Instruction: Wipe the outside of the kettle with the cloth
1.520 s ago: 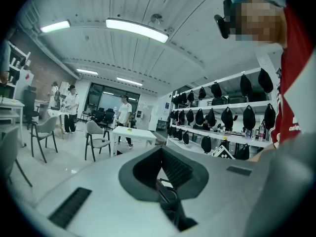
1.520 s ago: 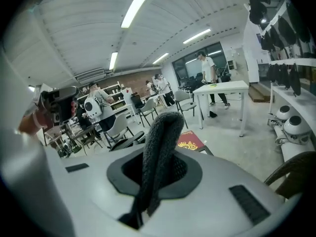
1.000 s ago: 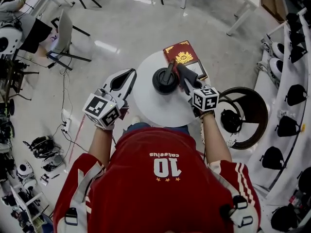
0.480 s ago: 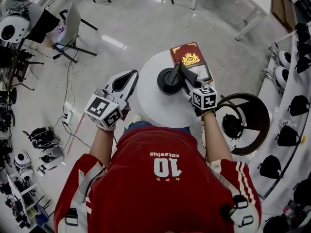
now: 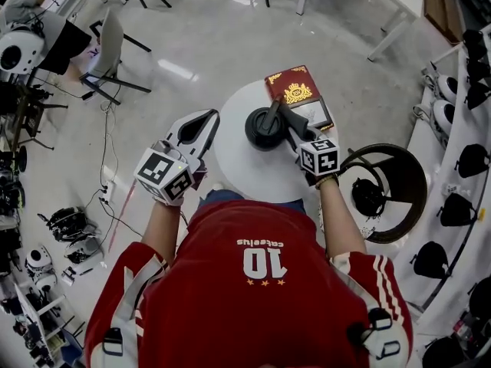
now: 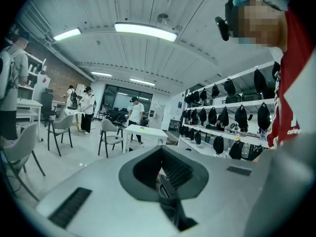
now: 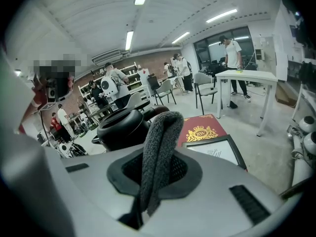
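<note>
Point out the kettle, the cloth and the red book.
kettle (image 5: 258, 134), head view, on its round black top.
cloth (image 7: 160, 147), right gripper view, on the middle of the grey strip.
red book (image 5: 293, 90), head view, on its cover's gold crest.

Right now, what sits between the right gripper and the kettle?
Only the cloth, clamped in the jaws of the right gripper and standing up in front of the kettle. The right gripper view shows this.

Bright ceiling strip lights (image 6: 145, 31), floor glare, fisheye edges (dark vignette)
</note>
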